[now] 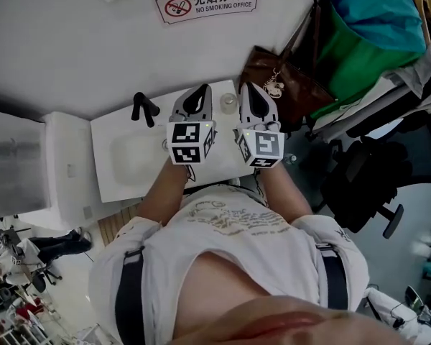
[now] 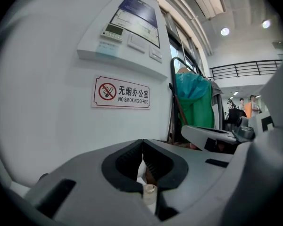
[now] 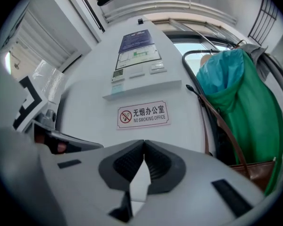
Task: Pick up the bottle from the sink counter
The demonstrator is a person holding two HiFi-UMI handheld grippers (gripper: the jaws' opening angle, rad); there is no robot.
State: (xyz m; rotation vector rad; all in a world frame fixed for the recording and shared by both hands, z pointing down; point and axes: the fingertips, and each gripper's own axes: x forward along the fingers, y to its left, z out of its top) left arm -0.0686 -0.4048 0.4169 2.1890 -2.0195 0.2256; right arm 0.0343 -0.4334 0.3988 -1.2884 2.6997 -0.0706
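Both tools closed: the left tool (image 2: 142,142) has its jaw tips together and nothing pinched between them, and the right tool (image 3: 144,142) is likewise shut and empty. The bottle (image 1: 228,103) stands on the desk (image 1: 108,131) by the back wall, between the two tool noses, untouched. Main risk: if you descend with the jaws shut, a closed nose will push the small bottle over, and it could roll toward the basin or the faucet (image 1: 145,108), so open first. Second risk: the brown bag (image 1: 276,77) sits close on the right and could snag the right tool. The head view alone shows the bottle's place on the desk. The left gripper view shows only a pale cap (image 2: 149,192) through the gap behind the tips, probably the bottle's, though the view is poor. The right gripper view shows no bottle, only wall and sign (image 3: 143,115).
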